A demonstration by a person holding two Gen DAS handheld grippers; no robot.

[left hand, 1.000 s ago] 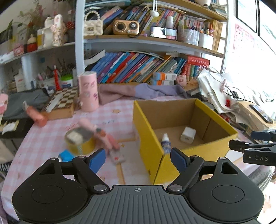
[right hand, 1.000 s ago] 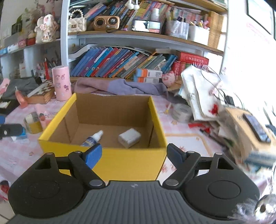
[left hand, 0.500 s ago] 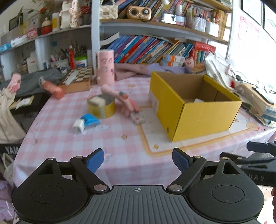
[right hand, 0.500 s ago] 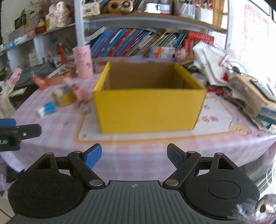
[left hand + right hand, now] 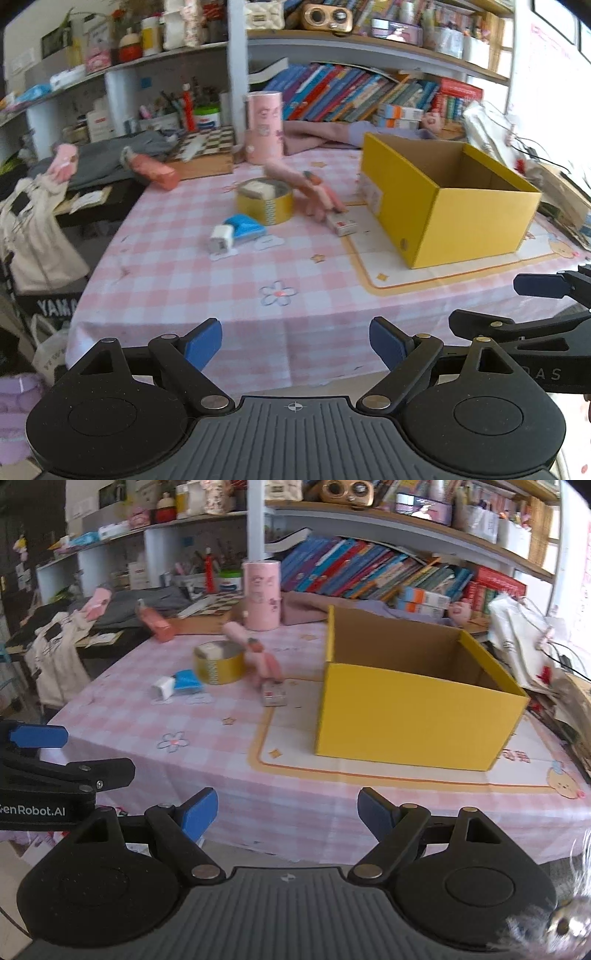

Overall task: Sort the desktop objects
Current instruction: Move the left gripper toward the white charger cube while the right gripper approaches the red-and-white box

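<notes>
A yellow cardboard box stands open on the pink checked table; its inside is hidden from here. Left of it lie a yellow tape roll, a blue and white small item, a pink soft item and a small white box. My left gripper is open and empty, off the table's near edge. My right gripper is open and empty, also off the near edge, to the right of the left one.
A pink cylinder and a chessboard box stand at the back. An orange-pink bottle lies at the left rear. Bookshelves rise behind. Bags and papers crowd the right side. Clothes hang at the left.
Both grippers have pulled back from over the box to beyond the table's near edge. Both stay open and empty. The objects on the table have not moved.
</notes>
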